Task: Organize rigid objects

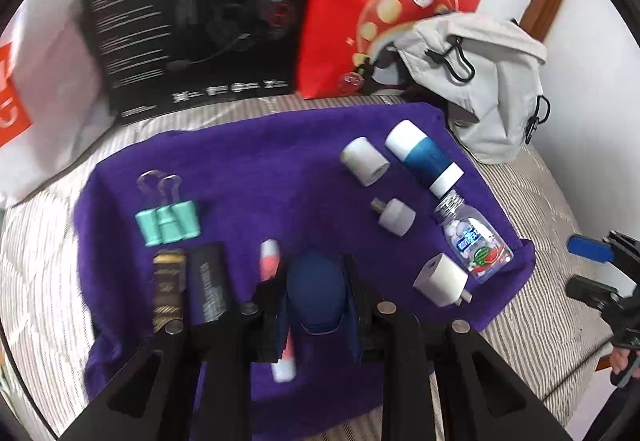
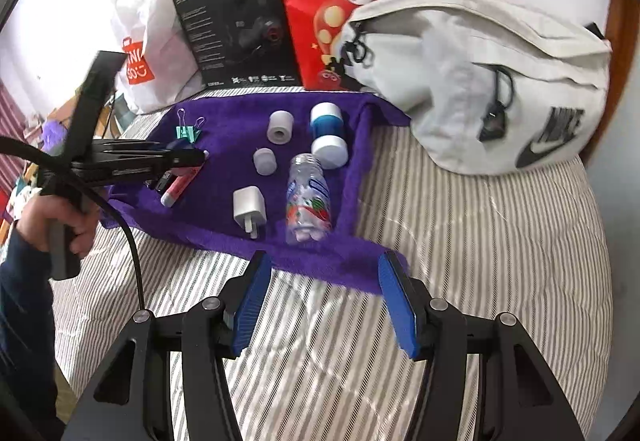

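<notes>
A purple towel (image 1: 280,161) on the striped bed carries the objects. My left gripper (image 1: 314,273) is shut on a dark blue oval object (image 1: 316,301), held just above a pink and white tube (image 1: 270,261). To its left lie two dark boxes (image 1: 208,289) and a teal binder clip (image 1: 166,223). On the right are a white cylinder (image 1: 364,161), a blue and white bottle (image 1: 424,159), a small white adapter (image 1: 396,217), a clear candy bottle (image 1: 476,245) and a white charger (image 1: 440,281). My right gripper (image 2: 326,305) stands open over the bedding, at the towel's (image 2: 240,121) near edge.
A black headset box (image 2: 240,29), a red paper bag (image 2: 360,1) and a white shopping bag (image 2: 148,53) stand behind the towel. A grey sling bag (image 2: 500,81) lies at the towel's right. Striped bedding (image 2: 480,261) stretches to the right and front.
</notes>
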Demonstrator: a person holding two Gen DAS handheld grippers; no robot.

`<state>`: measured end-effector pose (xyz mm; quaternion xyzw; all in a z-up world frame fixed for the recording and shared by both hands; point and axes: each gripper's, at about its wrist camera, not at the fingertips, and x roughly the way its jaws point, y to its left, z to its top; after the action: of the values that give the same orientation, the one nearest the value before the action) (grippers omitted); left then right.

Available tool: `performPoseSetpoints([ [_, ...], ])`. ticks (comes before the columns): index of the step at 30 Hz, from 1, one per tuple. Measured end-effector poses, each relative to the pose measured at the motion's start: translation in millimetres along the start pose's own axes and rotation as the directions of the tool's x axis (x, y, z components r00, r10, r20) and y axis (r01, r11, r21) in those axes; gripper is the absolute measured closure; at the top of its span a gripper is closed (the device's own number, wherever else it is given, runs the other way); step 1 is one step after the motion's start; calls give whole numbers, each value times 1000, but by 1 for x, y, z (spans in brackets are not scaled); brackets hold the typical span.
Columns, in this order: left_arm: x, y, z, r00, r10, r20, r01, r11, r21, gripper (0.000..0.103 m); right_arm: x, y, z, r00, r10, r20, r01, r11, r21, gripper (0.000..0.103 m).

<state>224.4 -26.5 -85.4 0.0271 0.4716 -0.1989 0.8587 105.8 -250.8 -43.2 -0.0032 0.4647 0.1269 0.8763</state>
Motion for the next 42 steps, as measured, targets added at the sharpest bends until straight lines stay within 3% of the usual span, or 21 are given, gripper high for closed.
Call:
performPoseSetpoints([
  [3, 6, -10, 6, 999, 25, 21, -25, 999, 28, 81, -4, -8, -7, 1000, 3, -6, -2, 1000, 24, 47],
  [5, 15, -15, 11, 1000, -5, -11, 5, 999, 37, 81, -5, -11, -10, 1000, 8, -20, -7, 1000, 29, 47],
  [8, 26, -23, 14, 999, 32, -27, -30, 997, 69, 81, -4, -13, -14, 1000, 6, -27, -5, 999, 34, 47],
  [21, 43, -32, -2, 997, 48, -61, -42, 994, 105, 81, 0, 1, -22, 998, 43, -48, -42, 999, 20, 47],
  [23, 42, -33, -5, 997, 45, -56, -39, 993, 108, 77, -1, 4, -23, 998, 41, -51, -41, 999, 7, 47],
  [28, 39, -39, -12, 998, 24, -54, -18, 994, 104, 55, -6, 8, -25, 998, 39, -49, -40, 999, -5, 47],
  [36, 30, -42, -20, 996, 54, -67, -47, 993, 107, 54, -19, 10, -28, 999, 27, -31, -27, 1000, -5, 47],
  [42, 11, -43, -22, 997, 73, -30, -70, 991, 110, 54, -26, 17, -27, 1000, 21, -14, -21, 1000, 12, 42],
])
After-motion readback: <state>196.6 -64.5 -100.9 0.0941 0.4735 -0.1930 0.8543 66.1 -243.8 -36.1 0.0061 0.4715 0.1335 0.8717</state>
